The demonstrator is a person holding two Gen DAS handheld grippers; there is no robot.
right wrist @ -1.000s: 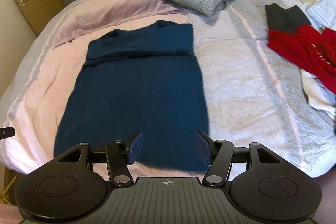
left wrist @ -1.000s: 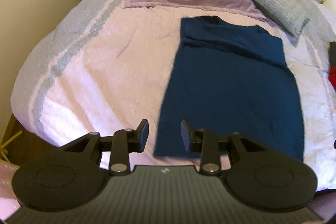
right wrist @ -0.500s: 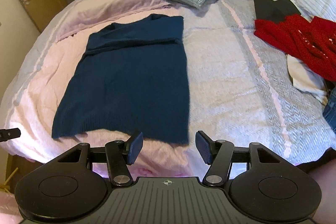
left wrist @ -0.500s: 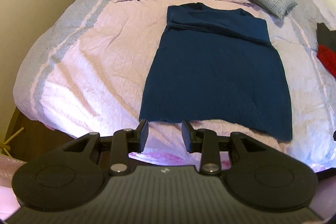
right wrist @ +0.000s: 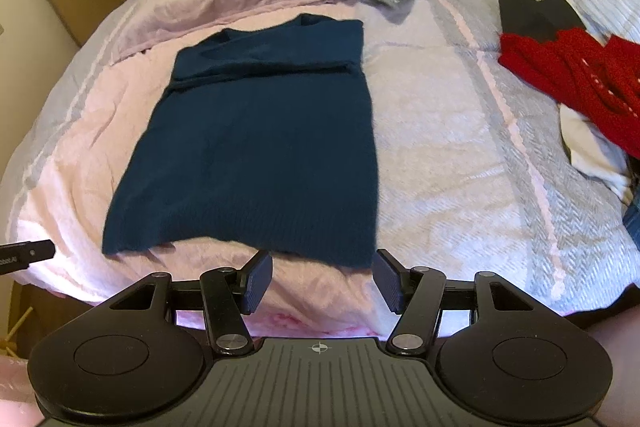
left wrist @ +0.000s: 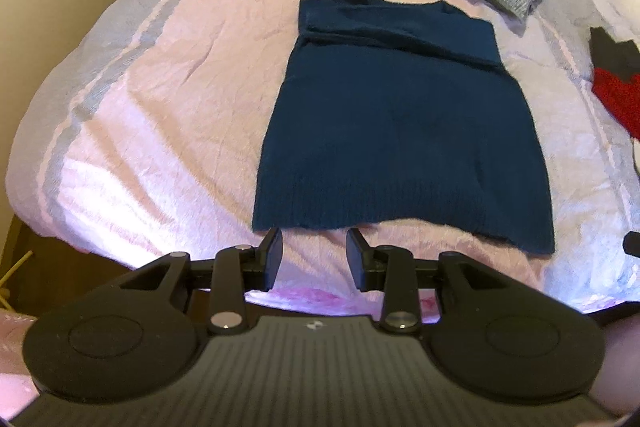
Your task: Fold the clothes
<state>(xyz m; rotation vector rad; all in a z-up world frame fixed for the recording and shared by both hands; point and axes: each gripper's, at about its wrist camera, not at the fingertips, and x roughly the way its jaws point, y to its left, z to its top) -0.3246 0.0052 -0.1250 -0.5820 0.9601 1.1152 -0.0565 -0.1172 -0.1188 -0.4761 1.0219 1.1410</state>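
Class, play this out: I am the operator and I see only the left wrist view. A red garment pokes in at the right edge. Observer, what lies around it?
Observer: The red garment is a spread knit; a dark garment lies at its far end.
Operator: Anything nearer?
Observer: A white cloth shows from under its near edge.
Operator: And the right gripper?
Observer: The right gripper hangs with jaws apart and empty, just short of the blue sweater hem's right corner.

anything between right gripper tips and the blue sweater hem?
Nothing: only bare pink bedcover between the right gripper and the blue sweater hem, per the right wrist view.
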